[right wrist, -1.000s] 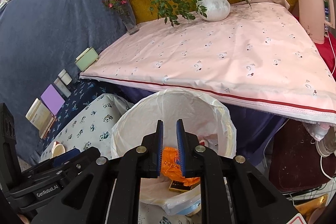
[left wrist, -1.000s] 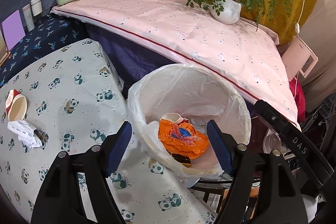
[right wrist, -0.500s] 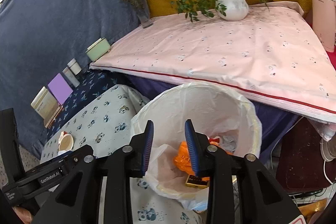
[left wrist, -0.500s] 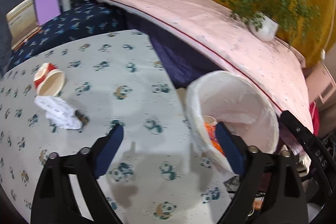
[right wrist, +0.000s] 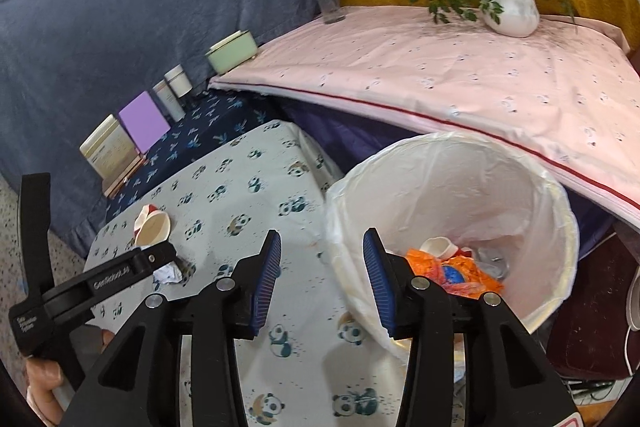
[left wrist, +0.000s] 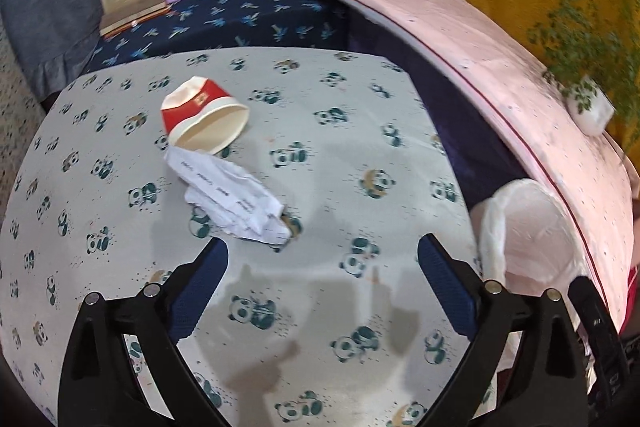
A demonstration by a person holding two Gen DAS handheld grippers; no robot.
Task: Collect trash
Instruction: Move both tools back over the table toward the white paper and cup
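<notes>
**Two bits of trash left beside the bin**

The trash bin, lined with a white bag, is taken as the landmark. An orange wrapper and a small cup are already seen lying inside it.

On the panda-print surface, well apart from the bin, a paper cup is seen tipped on its side. A crumpled paper is lying right against the cup, on the side nearer the bin.

The left gripper is held above the surface, just short of the crumpled paper. Its jaws are opening wide and nothing is between them. The right gripper is held by the rim of the bin. Its jaws are opening too, and nothing is held in them.

The step in hand looks like a reach for the next piece of trash. For the next move, the left gripper would need to be lowered over the crumpled paper and closed on it. The paper is soft and flat, so it could slip out.
</notes>
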